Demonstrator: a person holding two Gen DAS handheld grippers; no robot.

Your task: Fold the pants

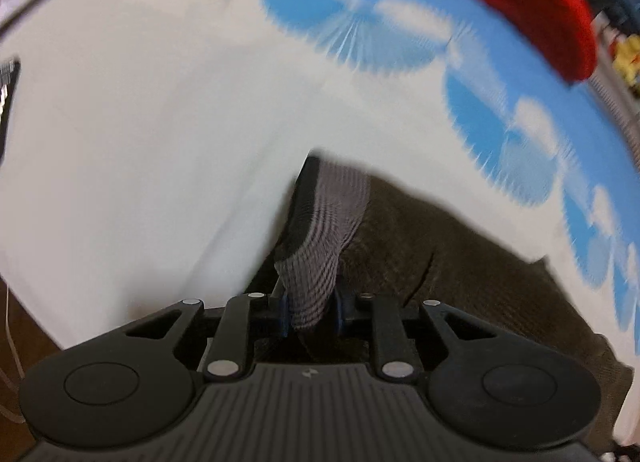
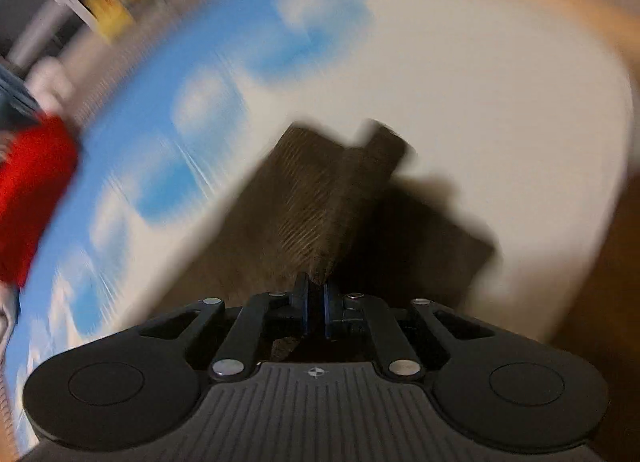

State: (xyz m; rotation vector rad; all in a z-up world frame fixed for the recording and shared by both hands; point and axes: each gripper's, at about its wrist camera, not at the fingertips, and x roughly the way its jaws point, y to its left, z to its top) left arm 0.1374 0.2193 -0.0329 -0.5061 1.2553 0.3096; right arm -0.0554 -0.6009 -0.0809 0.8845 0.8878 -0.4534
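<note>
While both fingers clamp pants (image 1: 420, 230) (brown) — left: waistband (image 1: 324, 238) | right: edge.

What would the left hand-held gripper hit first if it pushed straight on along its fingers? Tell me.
The left hand-held gripper is shut on the pants' grey ribbed waistband. Straight ahead it would probably press that waistband down onto the white-and-blue cloth, though depth is unclear.
</note>
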